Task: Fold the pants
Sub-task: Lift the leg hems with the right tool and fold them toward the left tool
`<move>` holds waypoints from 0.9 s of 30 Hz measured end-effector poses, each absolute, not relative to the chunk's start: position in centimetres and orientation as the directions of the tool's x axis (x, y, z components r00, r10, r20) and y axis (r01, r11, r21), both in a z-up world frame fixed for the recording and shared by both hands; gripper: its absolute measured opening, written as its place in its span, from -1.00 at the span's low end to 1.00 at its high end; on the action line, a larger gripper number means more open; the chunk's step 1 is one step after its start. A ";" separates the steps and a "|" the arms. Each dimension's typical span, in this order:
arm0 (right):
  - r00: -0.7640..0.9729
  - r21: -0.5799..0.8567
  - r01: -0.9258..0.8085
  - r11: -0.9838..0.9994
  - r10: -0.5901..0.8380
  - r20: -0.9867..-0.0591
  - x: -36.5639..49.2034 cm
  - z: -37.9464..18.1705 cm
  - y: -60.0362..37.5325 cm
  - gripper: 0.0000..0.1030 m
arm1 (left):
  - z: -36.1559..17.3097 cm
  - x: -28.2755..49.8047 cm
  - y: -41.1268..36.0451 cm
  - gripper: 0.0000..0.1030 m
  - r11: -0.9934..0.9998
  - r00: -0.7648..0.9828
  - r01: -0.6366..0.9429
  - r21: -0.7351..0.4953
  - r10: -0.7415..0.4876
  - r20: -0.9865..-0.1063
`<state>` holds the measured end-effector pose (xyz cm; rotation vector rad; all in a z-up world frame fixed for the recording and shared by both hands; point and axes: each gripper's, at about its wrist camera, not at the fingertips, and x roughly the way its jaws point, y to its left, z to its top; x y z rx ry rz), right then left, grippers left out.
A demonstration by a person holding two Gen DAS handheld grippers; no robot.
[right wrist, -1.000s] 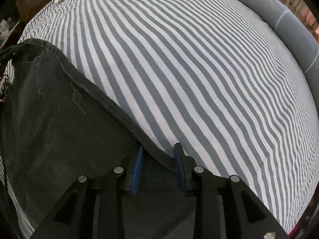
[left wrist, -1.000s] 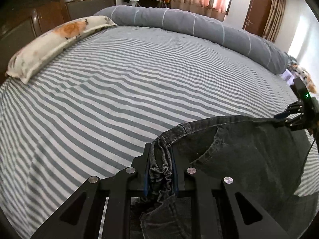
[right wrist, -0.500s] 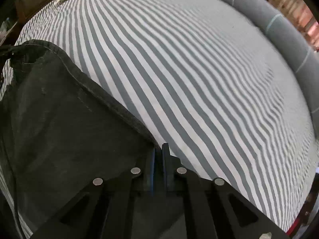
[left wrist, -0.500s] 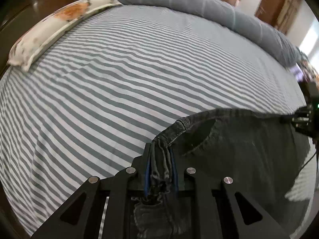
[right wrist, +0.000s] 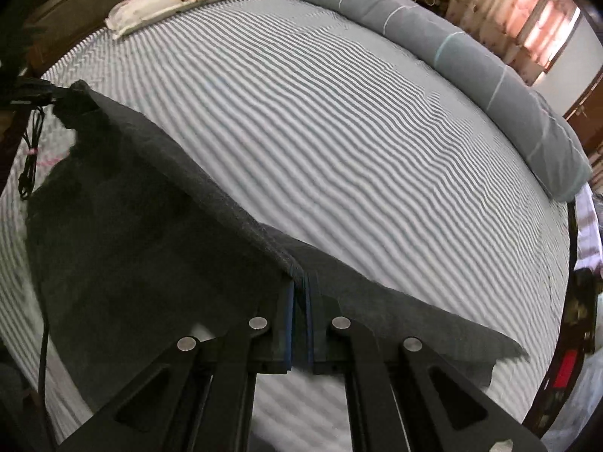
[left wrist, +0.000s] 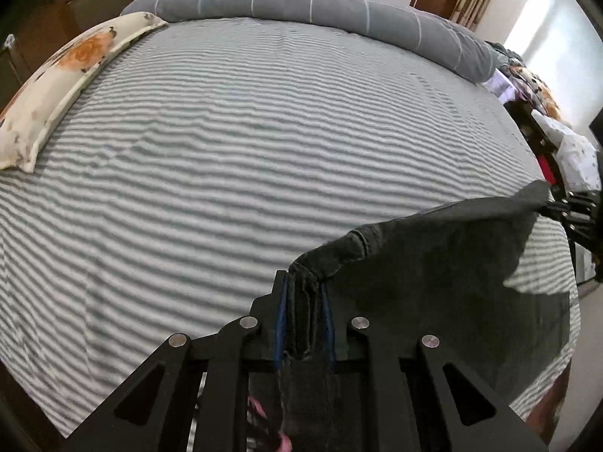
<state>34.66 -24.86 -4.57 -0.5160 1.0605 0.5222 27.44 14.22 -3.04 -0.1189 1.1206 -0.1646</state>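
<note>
- Pants: dark grey denim, held up above the striped bed sheet and stretched between the two grippers; in the left wrist view the fabric spans from the bunched waistband at the lower centre to a raised corner at the far right
- Pants, right wrist view: the upper edge runs as a taut diagonal from the upper left down to the lower centre, with a further flap of fabric trailing to the lower right; the cloth hangs over the near part of the bed
- Left gripper: jaws nearly together, pinching the gathered, thick waistband between its blue pads; the denim passes down between the fingers and out of the frame's lower edge
- Right gripper: jaws pressed together on a thin fold of the pants' edge, blue pads almost touching with the cloth between them
- Right gripper as seen from the left wrist: at the far right edge, at the raised corner of the fabric
- Left gripper as seen from the right wrist: at the far left, dark and partly cut off, at the fabric's other end
- Floral pillow: lies along the far left edge of the bed
- Grey rolled quilt: lies along the far side of the bed, well apart from the pants
- Black cable: hangs at the left of the right wrist view
</note>
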 end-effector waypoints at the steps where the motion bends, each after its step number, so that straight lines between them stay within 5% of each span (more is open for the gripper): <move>1: 0.397 -0.137 -0.614 0.777 0.154 -0.905 32.9 -4.2 -25.1 -0.93 | -3.1 26.5 14.1 -0.68 0.980 0.418 0.076 -0.182 -0.197 -0.887; 22: 0.309 0.018 -0.406 0.914 0.156 -0.938 13.5 -13.6 -26.5 -0.90 | -10.2 12.8 12.6 -0.71 0.985 0.348 0.081 -0.150 -0.169 -0.922; 25: 0.325 0.011 -0.355 0.935 0.135 -0.936 13.3 -14.2 -26.4 -0.76 | -10.7 12.1 13.4 -0.64 0.976 0.350 0.028 -0.218 -0.214 -0.912; 27: 0.347 0.033 -0.310 0.950 0.145 -0.927 12.9 -13.9 -26.5 -0.41 | -10.3 11.6 14.0 -0.59 0.966 0.358 -0.005 -0.259 -0.240 -0.902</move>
